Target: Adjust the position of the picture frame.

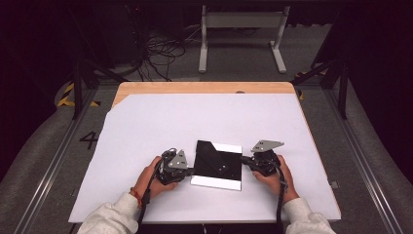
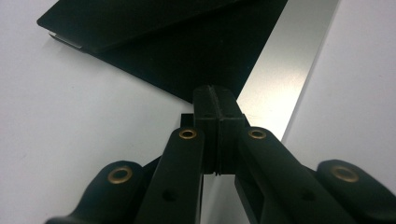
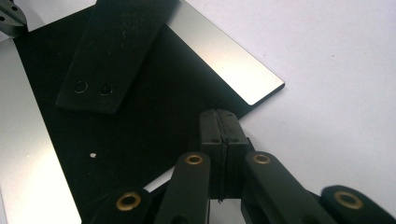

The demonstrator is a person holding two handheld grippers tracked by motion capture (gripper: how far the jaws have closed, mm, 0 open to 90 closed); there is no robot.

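The person wore light grey sleeves (image 1: 113, 217) and a red band (image 1: 137, 195) on the left wrist. Each gripper was black, the left gripper (image 1: 191, 170) and the right gripper (image 1: 242, 159) alike, with a grey three-cornered plate (image 1: 266, 145) on top, brass rings (image 2: 187, 134) in the jaws, and a black cable (image 1: 280, 197).

Lying across a wooden surface (image 1: 204, 87) as a white sheet (image 1: 160, 126), trailing over grey floor (image 1: 375, 146) as tangled black cables (image 1: 160, 51), standing beyond as a white metal frame (image 1: 241, 22), showing yellow-black tape (image 1: 65, 95) at left.
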